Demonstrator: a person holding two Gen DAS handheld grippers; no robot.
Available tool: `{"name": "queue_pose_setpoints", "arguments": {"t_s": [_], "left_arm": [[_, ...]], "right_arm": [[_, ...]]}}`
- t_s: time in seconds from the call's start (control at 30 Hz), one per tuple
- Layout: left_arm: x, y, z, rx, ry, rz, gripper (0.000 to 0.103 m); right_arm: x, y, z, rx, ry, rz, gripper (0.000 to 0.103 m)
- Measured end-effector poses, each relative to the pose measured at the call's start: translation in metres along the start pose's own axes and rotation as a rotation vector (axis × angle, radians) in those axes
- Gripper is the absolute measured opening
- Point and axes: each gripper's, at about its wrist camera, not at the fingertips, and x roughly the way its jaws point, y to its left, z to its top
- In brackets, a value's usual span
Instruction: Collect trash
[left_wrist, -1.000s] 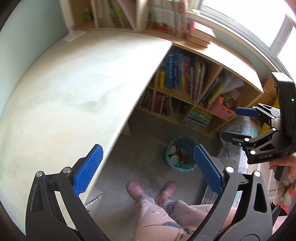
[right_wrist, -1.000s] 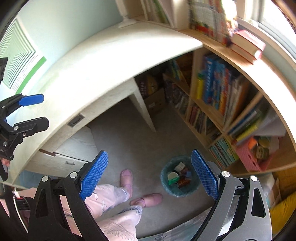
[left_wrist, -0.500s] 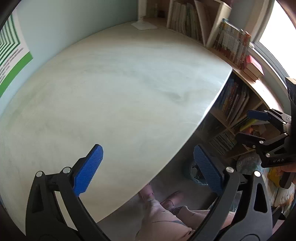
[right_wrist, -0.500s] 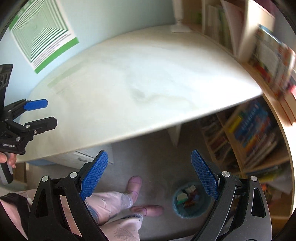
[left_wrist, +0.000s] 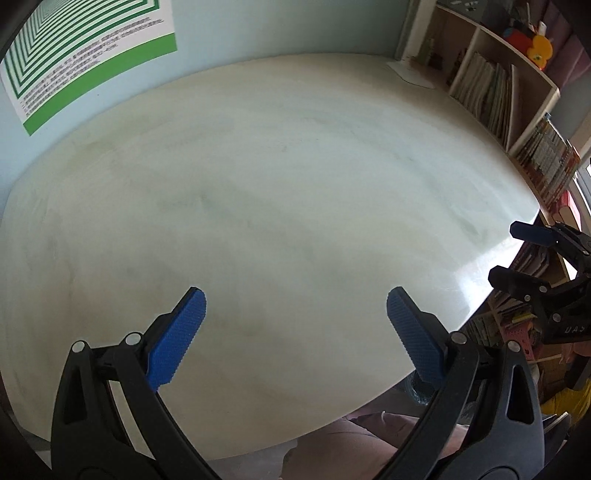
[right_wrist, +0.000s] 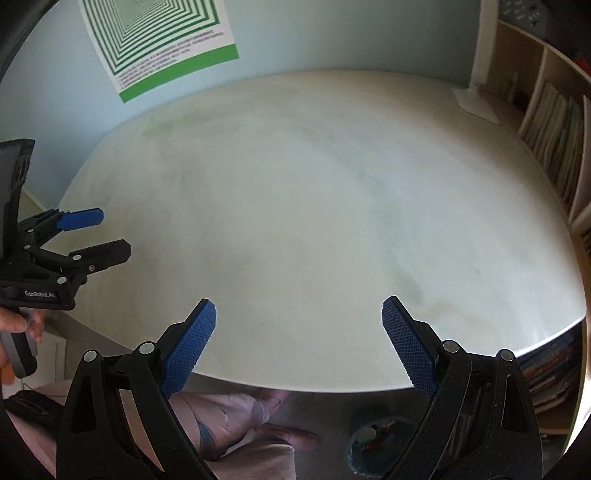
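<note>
Only readable bits: "GenRobot.AI" in white on the body of the left claw (right_wrist: 94, 236) in the right wrist view, and "UAS" on the right claw (left_wrist: 517, 254). Small print on the green-striped poster (right_wrist: 159, 44) is too blurry.

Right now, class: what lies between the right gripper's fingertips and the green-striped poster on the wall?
In the right wrist view, only bare pale desk top lies between the open right gripper and the poster; no trash shows there.

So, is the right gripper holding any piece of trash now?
No, the right gripper is open with nothing between its blue pads, above the white table.
</note>
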Motion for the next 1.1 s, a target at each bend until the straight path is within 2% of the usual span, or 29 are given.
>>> {"name": "queue_pose_setpoints", "arguments": {"t_s": [0.5,0.77,0.93,1.1], "left_arm": [[0.004,0.075,-0.004,-0.192,-0.035,0.134,0.096],[0.003,0.098,-0.010,-0.243,-0.053,0.211,0.096],[0.004,0.108,-0.008,-0.291,-0.069,0.212,0.096],[0.004,0.113,-0.005,-0.313,-0.075,0.249,0.096]], "right_arm": [[0.048,0.060,0.061,-0.168,0.029,0.087,0.091],[0.059,0.072,0.076,-0.223,0.040,0.105,0.091],[0.062,0.074,0.091,-0.245,0.038,0.105,0.091],[0.067,0.076,0.099,-0.264,0.048,0.109,0.091]]}}
